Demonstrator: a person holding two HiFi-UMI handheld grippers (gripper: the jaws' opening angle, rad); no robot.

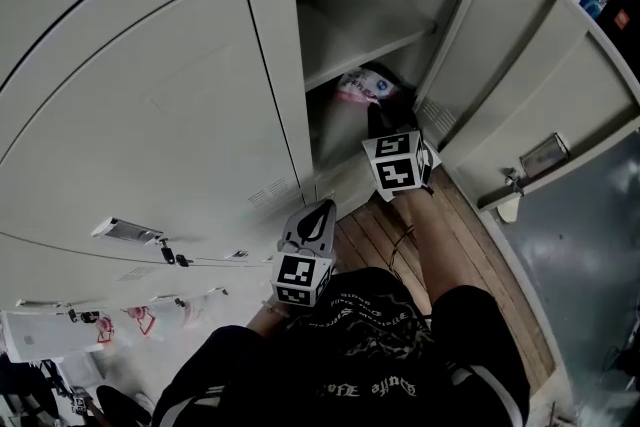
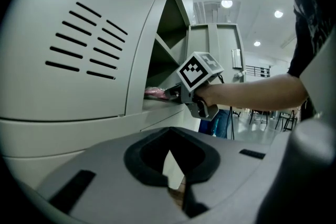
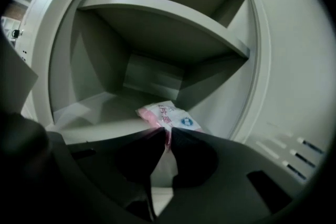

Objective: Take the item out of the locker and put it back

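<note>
— What have your fingers got?

— My right gripper [image 3: 168, 132] has its jaws pinched almost together on the near edge of the pink-and-white packet [image 3: 169, 115]. A sliver of pink wrapper shows between the tips.

— And the left one?

— My left gripper [image 1: 325, 208] has its jaws closed tip to tip, with nothing between them.

— Where does the packet lie?

— It's inside the locker [image 3: 63, 60], on the floor of the compartment under the shelf [image 3: 168, 13]. It sits toward the right wall, and its far end points into the back corner.

— And around that?

— The locker's door [image 1: 520, 45] stands swung wide on the right. My right arm reaches in through the opening. The left gripper is outside, low in front of the closed door [image 1: 150, 115] of the neighbouring locker, well apart from the packet. Below both there's a plank floor [image 1: 470, 215].
</note>
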